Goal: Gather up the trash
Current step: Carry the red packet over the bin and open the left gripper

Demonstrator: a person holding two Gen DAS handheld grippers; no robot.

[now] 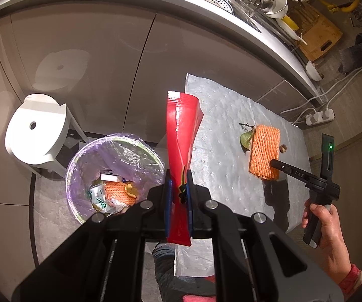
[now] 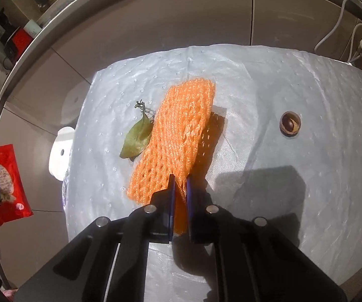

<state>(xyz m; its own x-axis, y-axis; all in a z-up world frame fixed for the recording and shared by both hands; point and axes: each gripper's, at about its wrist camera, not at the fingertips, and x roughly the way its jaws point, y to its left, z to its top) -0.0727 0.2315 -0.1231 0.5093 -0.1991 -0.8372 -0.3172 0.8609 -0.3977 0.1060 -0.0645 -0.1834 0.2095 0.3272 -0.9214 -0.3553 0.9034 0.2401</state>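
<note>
1. The left tool (image 1: 179, 186) was clamped on a red snack wrapper (image 1: 181, 136), which stood upright between its blue pads (image 1: 168, 201), the top end flaring above them.
2. Just left of and below that wrapper stood a trash bin (image 1: 80, 161) lined with a purple bag, already holding an orange foam net, a crumpled can and some paper.
3. The right tool (image 2: 179, 183) was pinched on the near edge of an orange foam fruit net (image 2: 181, 123), the mesh bunched between its pads; the rest of the net lay tilted over a grey dimpled sheet (image 2: 281, 75) covering the surface.
4. A green leaf (image 2: 136, 136) with a dry stem lay on the sheet, touching the net's left side.
5. A small brown nut shell (image 2: 290, 122) sat on the sheet well apart to the net's right.
6. In the left wrist view, a person's hand (image 1: 329, 229) gripped the right tool's handle.
7. A white stool (image 1: 37, 130) stood beside the bin against the cabinet doors.
</note>
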